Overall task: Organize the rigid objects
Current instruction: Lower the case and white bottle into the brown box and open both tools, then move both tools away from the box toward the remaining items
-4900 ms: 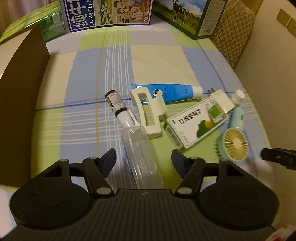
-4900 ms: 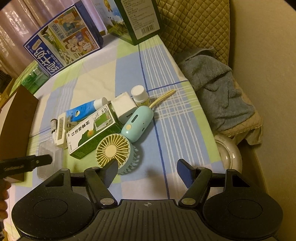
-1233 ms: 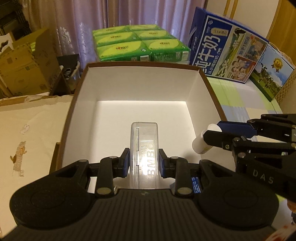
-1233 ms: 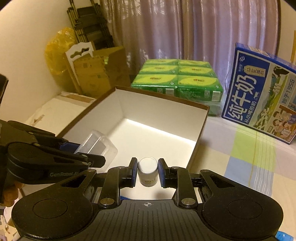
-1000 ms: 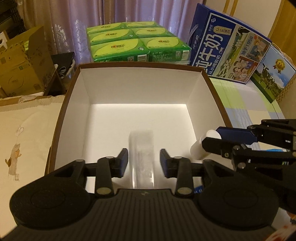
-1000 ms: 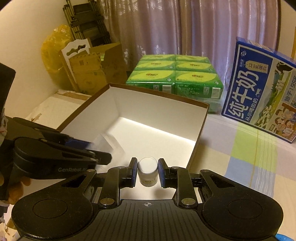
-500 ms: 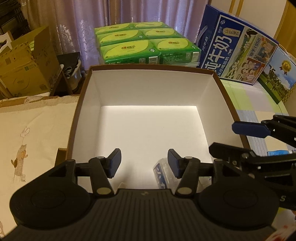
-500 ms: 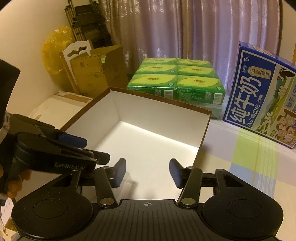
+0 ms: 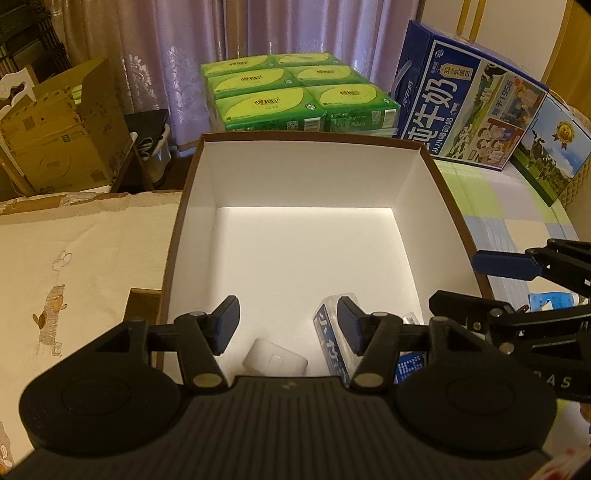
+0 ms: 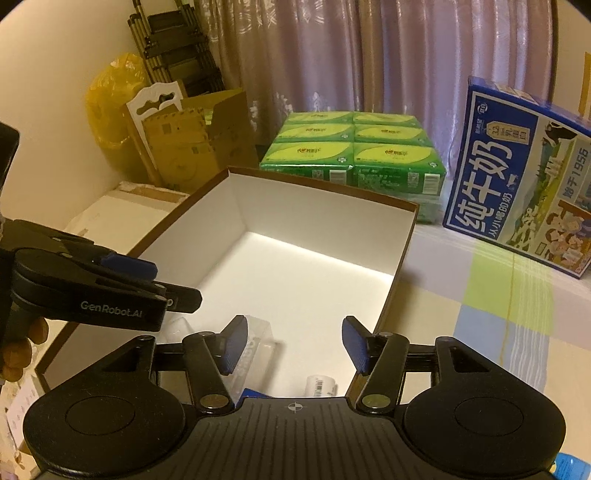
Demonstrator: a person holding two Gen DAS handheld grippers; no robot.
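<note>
Clear rectangular plastic case lies flat on the white floor of the brown-walled, white-lined open cardboard box, at the box's near end — in the left wrist view it shows just inside the left gripper's right finger, partly hidden behind it. A small white bottle lies on its side beside the case, directly below the right gripper. In the left wrist view a small white rounded piece also rests on the box floor, low between the left fingers; what it is I cannot tell.

Left gripper: fingers spread wide, nothing between the pads, poised above the near end of the box. Right gripper: likewise wide apart and holding nothing, just to the right of the left one, over the box's right wall.

Beyond the far wall of the box — a stack of green wrapped tissue packs. Right of those, a blue printed milk carton case on the pastel checked tablecloth. Purple curtain behind.
</note>
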